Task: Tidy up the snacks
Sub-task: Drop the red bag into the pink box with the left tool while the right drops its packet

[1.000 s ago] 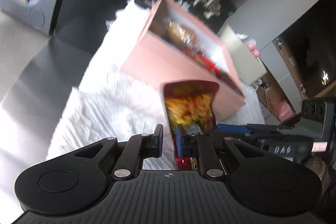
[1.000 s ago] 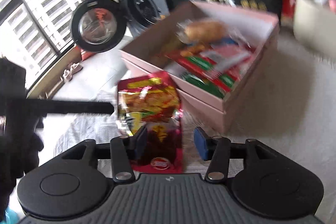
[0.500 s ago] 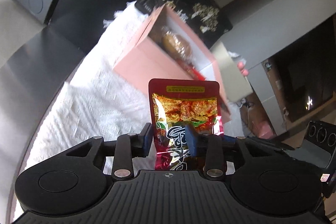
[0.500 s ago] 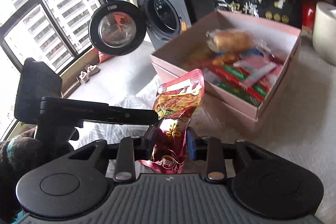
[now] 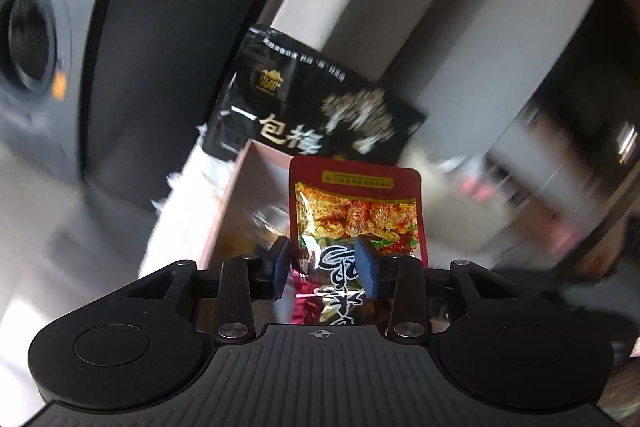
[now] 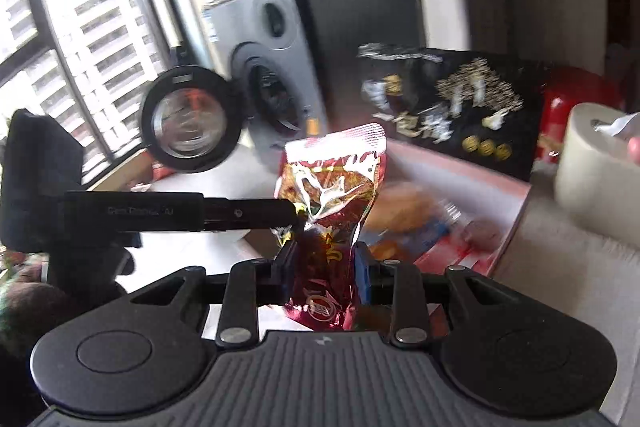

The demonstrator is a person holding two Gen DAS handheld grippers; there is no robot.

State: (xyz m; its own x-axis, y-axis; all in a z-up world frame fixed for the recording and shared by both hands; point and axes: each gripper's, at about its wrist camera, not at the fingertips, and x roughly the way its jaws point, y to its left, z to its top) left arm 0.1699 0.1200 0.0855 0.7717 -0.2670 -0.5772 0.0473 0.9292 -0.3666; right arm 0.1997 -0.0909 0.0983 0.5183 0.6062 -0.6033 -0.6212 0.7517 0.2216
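Red foil snack pouch point(image 5: 354, 211) is up in the air, in front of the open pink box point(image 5: 256, 183) and not resting on anything. Its long axis runs near vertical: sealed top edge up, round-logo bottom end down toward the cameras. In the left wrist view it is flat-on with the printed face to the lens. In the right wrist view it is creased at the waist, with the top leaning slightly right. Right gripper point(image 6: 324, 263) has just been closing with the pouch between its fingers, and both pads are clamped on the lower half. Left gripper point(image 5: 323, 261) has just been opening with the same pouch between its fingers. There is a sliver of gap at the left-hand pad point(image 5: 280, 267). The other pad overlaps the foil, and with the blur I can't say if it touches, so it reads as let go. The right wrist view shows the left gripper coming in from the left as a level black bar, tip at the pouch's waist. Both tools tilt down-forward toward the box. The box holds other wrapped snacks, smeared by motion. A big black bag with gold print point(image 5: 312, 107) stands behind the box. White fluffy cloth point(image 5: 180, 211) lies beside the box.
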